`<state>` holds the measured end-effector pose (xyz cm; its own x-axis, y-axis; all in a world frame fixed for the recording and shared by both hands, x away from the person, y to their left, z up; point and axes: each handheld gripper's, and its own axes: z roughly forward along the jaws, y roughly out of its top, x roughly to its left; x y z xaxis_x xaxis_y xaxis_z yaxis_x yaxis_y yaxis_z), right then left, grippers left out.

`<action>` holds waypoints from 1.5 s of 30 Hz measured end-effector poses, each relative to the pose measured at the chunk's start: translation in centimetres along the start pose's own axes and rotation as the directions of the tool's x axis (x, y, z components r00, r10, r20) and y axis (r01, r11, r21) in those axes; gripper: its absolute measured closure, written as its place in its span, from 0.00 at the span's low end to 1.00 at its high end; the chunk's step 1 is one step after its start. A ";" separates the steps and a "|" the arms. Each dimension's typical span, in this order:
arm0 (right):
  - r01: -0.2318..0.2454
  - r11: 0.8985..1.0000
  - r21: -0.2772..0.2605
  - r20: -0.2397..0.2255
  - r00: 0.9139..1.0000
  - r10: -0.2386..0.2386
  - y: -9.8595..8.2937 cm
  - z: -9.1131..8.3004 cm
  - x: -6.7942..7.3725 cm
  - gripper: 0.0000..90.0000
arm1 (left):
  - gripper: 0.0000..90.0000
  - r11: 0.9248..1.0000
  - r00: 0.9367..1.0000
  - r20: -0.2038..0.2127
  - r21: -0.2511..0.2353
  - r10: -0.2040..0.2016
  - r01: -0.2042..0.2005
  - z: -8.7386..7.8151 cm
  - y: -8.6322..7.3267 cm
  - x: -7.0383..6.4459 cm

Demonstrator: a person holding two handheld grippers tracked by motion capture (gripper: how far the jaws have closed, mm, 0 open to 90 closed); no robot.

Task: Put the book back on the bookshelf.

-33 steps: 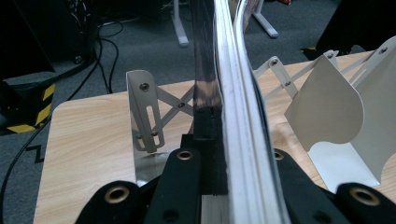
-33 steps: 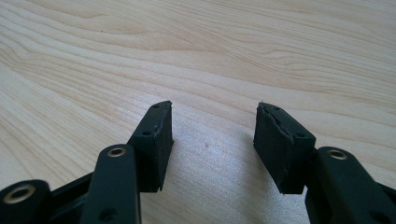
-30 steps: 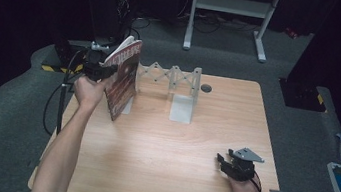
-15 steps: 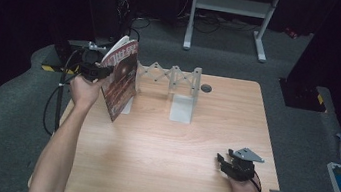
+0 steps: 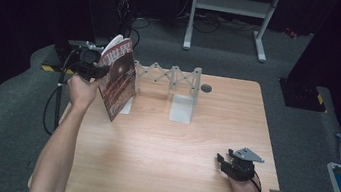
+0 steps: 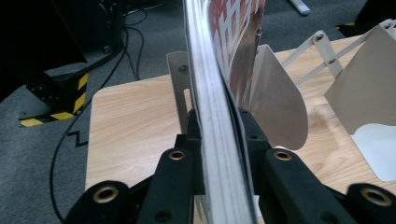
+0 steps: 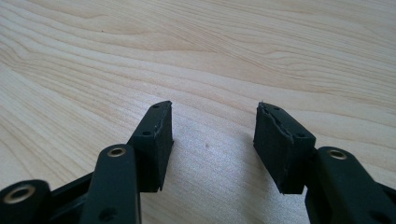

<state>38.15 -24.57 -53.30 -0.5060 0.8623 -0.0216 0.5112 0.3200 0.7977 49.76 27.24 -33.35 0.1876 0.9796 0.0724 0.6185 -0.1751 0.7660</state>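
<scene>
A thin magazine [image 5: 118, 76] with a dark red cover stands tilted at the table's far left, its lower corner near the wood. My left gripper [image 5: 95, 69] is shut on its edge; in the left gripper view the pages [image 6: 219, 116] are clamped between both black jaws. Just behind it stands the left plate [image 6: 275, 102] of a white expandable book rack [image 5: 180, 85]. My right gripper [image 5: 222, 162] rests low over the near right of the table, open, with bare wood between its fingers [image 7: 154, 140].
The wooden table [image 5: 168, 171] stands on grey carpet. Cables and a black-and-yellow striped block [image 6: 56, 93] lie off its far left corner. A round grommet [image 5: 206, 88] sits near the far edge. A white stand [image 5: 230, 13] is behind the table.
The left gripper and the magazine have shifted slightly left and toward the rack's left plate. The right gripper has stayed put.
</scene>
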 end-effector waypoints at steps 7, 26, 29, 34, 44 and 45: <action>0.000 1.000 0.000 0.000 1.000 0.000 0.0 0.0 0.0 0.52 | 0.83 1.000 1.000 -0.023 0.006 -0.014 0.014 -0.2 -0.1 0.5; 0.000 1.000 -0.001 0.000 1.000 0.000 0.0 0.0 0.0 0.52 | 0.67 0.998 0.998 -0.026 -0.006 -0.060 0.060 -1.1 -0.8 1.4; -0.001 1.000 -0.001 0.000 1.000 0.001 0.0 0.0 0.0 0.52 | 0.64 0.997 0.997 -0.021 -0.010 -0.077 0.077 -1.3 -1.2 1.7; -0.002 1.000 -0.001 0.000 1.000 0.002 0.0 0.0 0.0 0.52 | 0.59 0.996 0.997 -0.006 -0.031 -0.082 0.082 -1.9 -1.6 1.9; 0.001 1.000 -0.002 0.000 1.000 -0.001 0.0 0.0 0.0 0.52 | 0.54 0.992 0.995 0.021 -0.074 -0.099 0.100 -3.0 -2.5 1.9; 0.001 1.000 -0.002 0.000 1.000 -0.001 0.0 0.0 0.0 0.52 | 0.54 0.992 0.995 0.022 -0.079 -0.099 0.100 -3.1 -2.6 1.9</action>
<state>38.15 -24.56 -53.32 -0.5067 0.8618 -0.0226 0.5088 0.3201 0.7991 46.17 29.90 -33.20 0.1427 0.9896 -0.0177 0.5722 -0.0679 0.8173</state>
